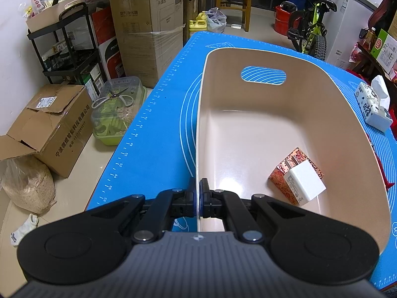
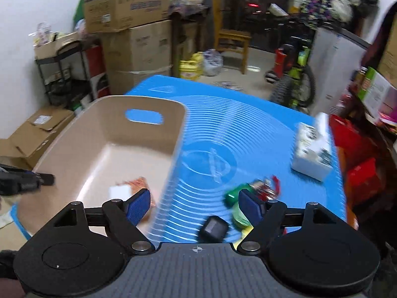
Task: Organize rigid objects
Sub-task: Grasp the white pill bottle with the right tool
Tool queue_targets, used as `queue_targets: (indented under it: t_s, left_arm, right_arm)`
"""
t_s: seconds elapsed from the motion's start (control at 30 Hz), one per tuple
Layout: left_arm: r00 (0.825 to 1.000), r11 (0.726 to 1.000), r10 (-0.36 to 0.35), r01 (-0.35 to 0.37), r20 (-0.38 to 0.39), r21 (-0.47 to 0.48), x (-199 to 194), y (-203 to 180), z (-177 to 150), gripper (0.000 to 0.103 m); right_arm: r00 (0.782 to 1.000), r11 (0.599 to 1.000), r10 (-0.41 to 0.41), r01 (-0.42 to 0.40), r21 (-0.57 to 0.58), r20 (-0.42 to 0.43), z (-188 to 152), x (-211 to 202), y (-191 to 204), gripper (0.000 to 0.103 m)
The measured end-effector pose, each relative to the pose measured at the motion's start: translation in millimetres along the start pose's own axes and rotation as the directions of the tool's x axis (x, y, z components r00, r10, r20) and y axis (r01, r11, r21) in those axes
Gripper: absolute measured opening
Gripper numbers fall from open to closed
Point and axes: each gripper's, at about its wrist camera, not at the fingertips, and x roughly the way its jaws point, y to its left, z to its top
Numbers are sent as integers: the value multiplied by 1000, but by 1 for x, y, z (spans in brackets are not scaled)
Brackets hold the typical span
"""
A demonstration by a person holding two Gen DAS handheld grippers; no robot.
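A beige plastic bin [image 1: 322, 114] with a handle slot stands on the blue mat [image 1: 158, 114]. My left gripper [image 1: 198, 186] is shut on the bin's near-left rim, one pad on each side of the wall. Inside the bin lie a red patterned box [image 1: 300, 157] and a white block [image 1: 305, 185] resting on it. In the right wrist view my right gripper [image 2: 194, 198] is open with nothing between its pads, hovering over the mat just right of the bin [image 2: 139, 134]. Below it lie a small black object [image 2: 214, 228], a green item [image 2: 233, 195] and a blurred red piece [image 2: 274, 182].
A tissue pack [image 2: 312, 151] lies near the mat's right edge. Cardboard boxes [image 1: 148, 37], a black shelf cart [image 1: 69, 49] and a clear container with scissors [image 1: 116, 109] stand on the floor to the left. A chair and a bicycle [image 1: 312, 24] stand beyond the table.
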Motion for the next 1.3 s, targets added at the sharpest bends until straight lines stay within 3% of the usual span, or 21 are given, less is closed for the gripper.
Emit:
queue_targets:
  t_s: [0.27,0.7,1.0,1.13,1.3]
  left_arm:
    - [1000,1000,-4,4,-2,-5,0,1,0,4]
    - [1000,1000,-1,1,-2,-2,0,1,0,4]
    - [1000,1000,-2,2,-2,-2,1,1,0,4]
    - [1000,1000,-2,2,-2,-3,1,1,0,4]
    - [1000,1000,0,0,-2,0,1,1,0,4]
  right_arm:
    - [995,999,-48,48,4,-83,-37,5,-14,81]
    - [966,999,32,-25,31,-255,-88,47,9,79]
    - [961,994,64,-39,98,-268,-97,69,15,60]
    - [962,994,73,-50,93,-261,-97,72,18,44]
    - [965,993,98,-79,90,-243,-95,67,17,43]
